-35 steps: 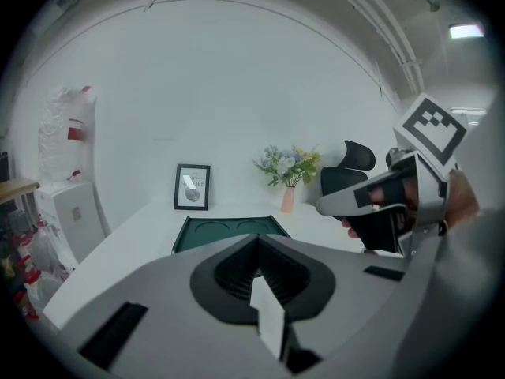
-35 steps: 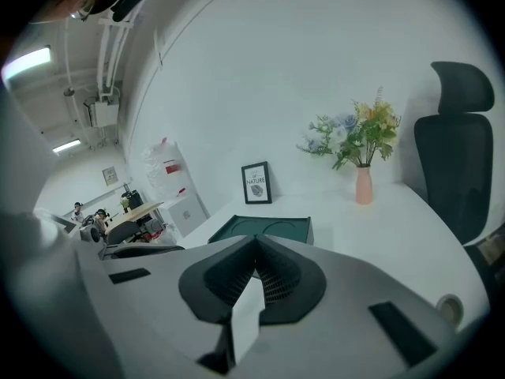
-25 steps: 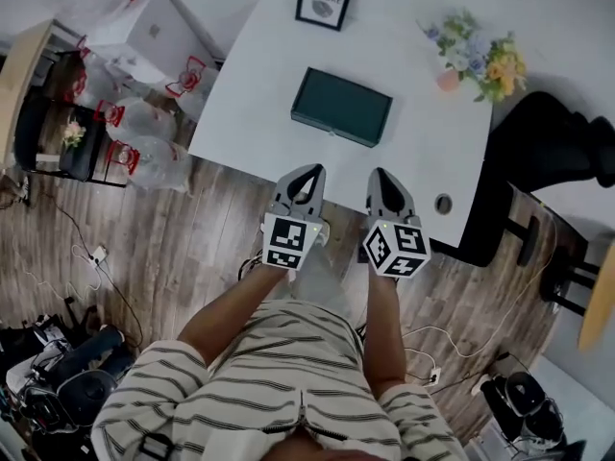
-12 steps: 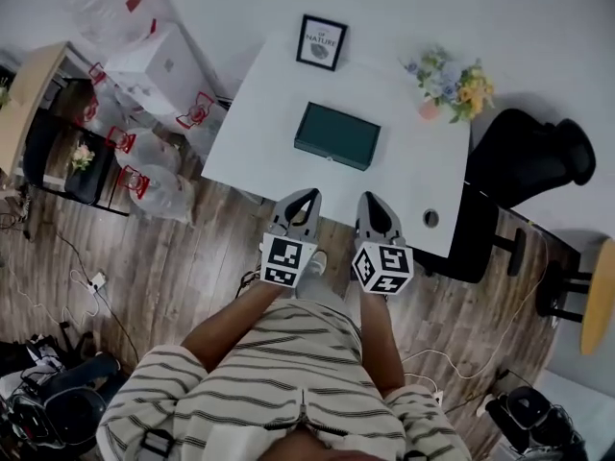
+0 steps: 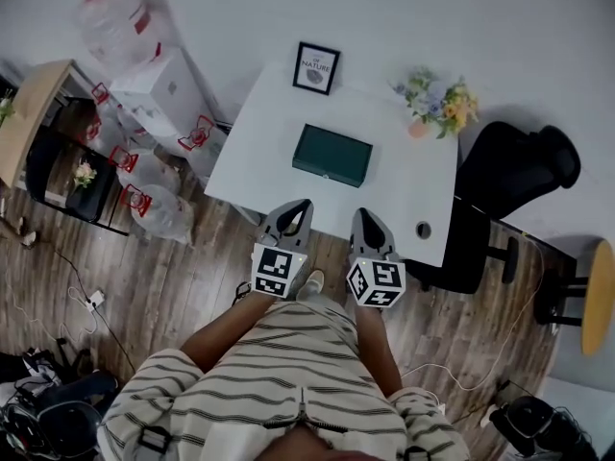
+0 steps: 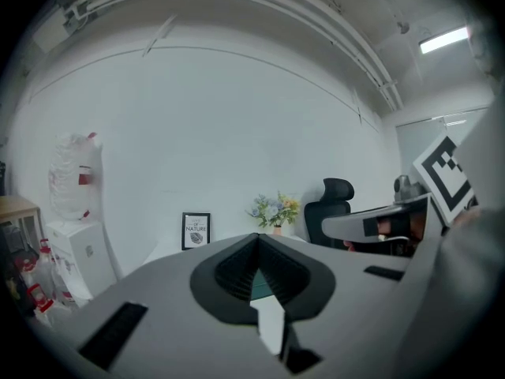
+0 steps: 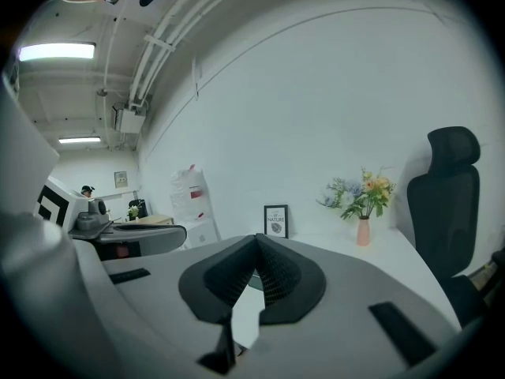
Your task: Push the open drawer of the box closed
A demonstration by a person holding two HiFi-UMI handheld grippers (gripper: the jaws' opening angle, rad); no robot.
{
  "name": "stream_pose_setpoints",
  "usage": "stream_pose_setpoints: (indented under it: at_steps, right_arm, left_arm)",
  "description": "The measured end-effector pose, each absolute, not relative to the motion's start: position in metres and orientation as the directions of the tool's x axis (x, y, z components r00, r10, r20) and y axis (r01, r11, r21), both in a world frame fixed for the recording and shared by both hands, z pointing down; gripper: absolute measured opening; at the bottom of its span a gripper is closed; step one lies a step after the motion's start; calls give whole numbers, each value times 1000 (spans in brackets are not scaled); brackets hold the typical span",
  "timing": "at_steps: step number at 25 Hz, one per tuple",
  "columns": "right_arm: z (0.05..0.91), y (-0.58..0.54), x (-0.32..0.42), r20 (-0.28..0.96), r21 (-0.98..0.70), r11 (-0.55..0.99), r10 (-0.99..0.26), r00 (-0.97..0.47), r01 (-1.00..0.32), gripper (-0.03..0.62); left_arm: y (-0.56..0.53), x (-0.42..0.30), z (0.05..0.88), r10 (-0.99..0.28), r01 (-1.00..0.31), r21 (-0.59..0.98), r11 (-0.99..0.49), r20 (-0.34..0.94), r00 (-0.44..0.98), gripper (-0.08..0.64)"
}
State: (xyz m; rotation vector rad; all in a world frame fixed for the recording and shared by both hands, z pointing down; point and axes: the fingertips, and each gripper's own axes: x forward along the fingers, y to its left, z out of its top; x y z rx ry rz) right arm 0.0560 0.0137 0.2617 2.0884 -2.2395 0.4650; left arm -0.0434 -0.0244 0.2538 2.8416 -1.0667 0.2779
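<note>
The left tool point(image 5: 301, 206) and right tool point(image 5: 362, 213) are both clenched on nothing, jaw tips meeting, held side by side over the wooden floor point(image 5: 183, 267) just short of the white tabletop point(image 5: 408, 195). At their 12 o'clock, well apart, a dark green flat rectangular box point(image 5: 332, 155) lies on the tabletop, long side towards them, with a small pale fitting at mid-edge; whether its drawer stands out cannot be told. A black-framed picture point(image 5: 316, 67) stands at the box's 11 o'clock and a vase of flowers point(image 5: 434, 102) at its 2 o'clock.
</note>
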Motion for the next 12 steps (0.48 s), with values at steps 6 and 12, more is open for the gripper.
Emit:
stream_pose_setpoints:
  at_steps: [6, 12]
  right_arm:
    - [258, 12, 51, 221, -160, 63, -970, -98, -985, -6]
    - [253, 12, 58, 197, -158, 47, -977, -78, -986, -6]
  left_arm:
    - [-24, -40, 248, -635, -648, 13, -762, 182, 751, -3]
    - [-26, -40, 244, -630, -639, -1, -769, 167, 759, -3]
